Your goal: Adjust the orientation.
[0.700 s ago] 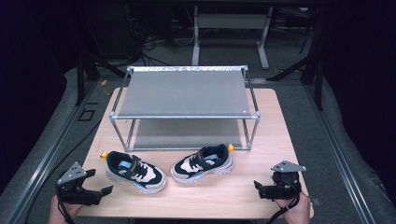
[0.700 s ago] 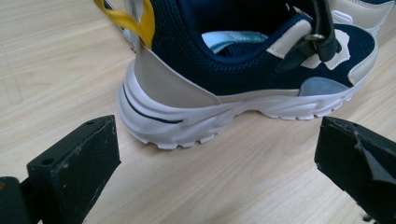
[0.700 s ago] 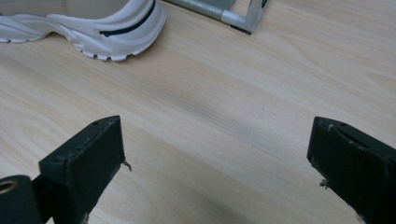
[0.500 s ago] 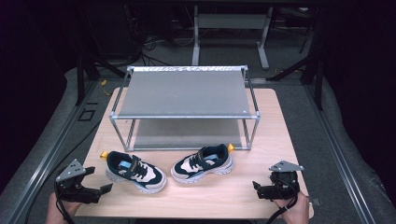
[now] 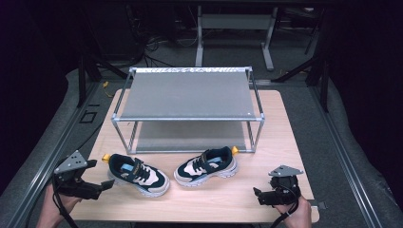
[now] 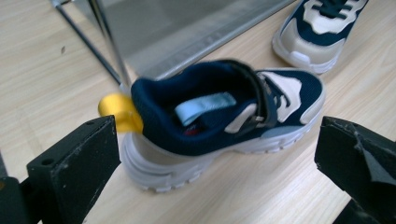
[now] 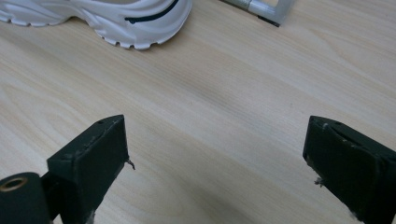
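**Left shoe heel-on to open left jaws; both grippers empty**

Near edge. The left gripper (image 5: 97, 186) sits at the near left corner of the counter (image 5: 285, 123), held in a hand (image 5: 59, 204). Its jaws stand spread wide with nothing between the pads. The right gripper (image 5: 260, 194) sits at the near right, also held in a hand (image 5: 297, 213). Its jaws are likewise released and empty; in the right gripper view there is bare wood between them.

Key relation. The left shoe (image 5: 138, 173) lies just beyond the left gripper, to its right in the high view. The heel, with a yellow tab (image 5: 106, 157), faces the jaws; the toe points away to the right and slightly near. The long axis therefore runs roughly along the gripper's line of approach. In the left gripper view the heel (image 6: 154, 154) lies between the two jaw lines but ahead of the pads, not touching. The left gripper is much the nearer to this shoe. Judgement: a short straight advance would bring the heel collar between the pads.

Middle. The right shoe (image 5: 206, 166) lies just beside the first, toe to the left, heel and yellow tab to the right. The right gripper is nearer to it, yet apart; its sole (image 7: 135, 23) shows at the top of the right gripper view.

Appearance. Both are small navy trainers with cream panels, thick white soles and a strap across the laces.

Far. A two-tier metal rack (image 5: 190, 95) stands behind the shoes, both shelves bare.
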The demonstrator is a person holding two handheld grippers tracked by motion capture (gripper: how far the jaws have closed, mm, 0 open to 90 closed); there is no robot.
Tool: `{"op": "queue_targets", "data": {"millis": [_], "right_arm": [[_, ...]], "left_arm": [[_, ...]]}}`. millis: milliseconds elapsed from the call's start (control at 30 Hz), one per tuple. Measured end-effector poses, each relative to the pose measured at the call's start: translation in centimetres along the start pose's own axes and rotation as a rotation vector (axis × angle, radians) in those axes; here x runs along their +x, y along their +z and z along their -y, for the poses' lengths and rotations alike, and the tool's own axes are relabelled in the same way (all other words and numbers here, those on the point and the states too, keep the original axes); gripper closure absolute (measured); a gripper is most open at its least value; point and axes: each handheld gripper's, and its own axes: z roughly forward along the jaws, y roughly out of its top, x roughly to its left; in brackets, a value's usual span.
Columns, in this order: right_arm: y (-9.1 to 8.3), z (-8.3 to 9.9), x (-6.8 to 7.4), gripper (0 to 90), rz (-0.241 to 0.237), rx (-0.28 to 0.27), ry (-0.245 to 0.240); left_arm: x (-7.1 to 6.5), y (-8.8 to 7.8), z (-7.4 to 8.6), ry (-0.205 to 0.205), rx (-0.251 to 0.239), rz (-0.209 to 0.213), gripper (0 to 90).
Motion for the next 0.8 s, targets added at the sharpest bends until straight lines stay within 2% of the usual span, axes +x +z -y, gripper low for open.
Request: {"op": "queue_targets", "data": {"millis": [100, 200, 233, 267, 367, 433, 500, 567, 633, 667, 733, 767, 800], "right_arm": [[0.1, 0.0, 0.1, 6.4, -0.007, -0.008, 0.006], [0.1, -0.3, 0.3, 6.9, -0.006, 0.012, -0.010], [0.0, -0.4, 0.3, 7.0, -0.015, 0.019, -0.009], [0.0, -0.4, 0.4, 7.1, -0.021, 0.004, -0.004], [0.1, -0.4, 0.4, 7.2, -0.026, 0.001, -0.012], [0.2, -0.4, 0.7, 7.4, -0.021, 0.009, -0.012], [0.3, -0.3, 0.7, 7.6, -0.028, 0.012, -0.014], [0.5, -0.3, 0.7, 7.7, -0.034, 0.021, -0.015], [0.5, -0.2, 0.6, 8.1, -0.042, 0.035, -0.008], [0.5, -0.2, 0.6, 8.1, -0.042, 0.035, -0.008], [0.6, -0.1, 0.6, 8.4, -0.048, 0.019, -0.002], [0.6, -0.1, 0.7, 8.5, -0.033, 0.025, -0.004], [0.7, -0.1, 0.7, 8.6, -0.039, 0.022, -0.004]], "left_arm": [[-0.4, 0.2, -1.2, 0.020, 0.003, 0.011, 0.0], [-1.1, 0.8, -2.2, 0.055, 0.031, 0.021, 0.0], [-1.4, 1.5, -2.6, 0.081, 0.063, 0.032, 0.0], [-1.4, 1.5, -2.6, 0.081, 0.063, 0.032, 0.0], [-1.8, 3.0, -2.7, 0.115, 0.128, 0.047, 0.7], [-1.8, 4.1, -2.5, 0.115, 0.154, 0.074, 4.6], [-1.8, 4.5, -2.4, 0.118, 0.166, 0.084, 6.4], [-1.9, 5.2, -2.3, 0.122, 0.184, 0.089, 11.1], [-1.9, 5.8, -2.3, 0.121, 0.201, 0.099, 19.7], [-1.8, 6.0, -2.3, 0.127, 0.211, 0.098, 19.7], [-1.5, 6.5, -2.2, 0.125, 0.233, 0.108, 31.3], [-1.4, 6.7, -2.1, 0.128, 0.242, 0.116, 34.8], [-1.3, 7.0, -2.0, 0.126, 0.253, 0.128, 37.7]]}}
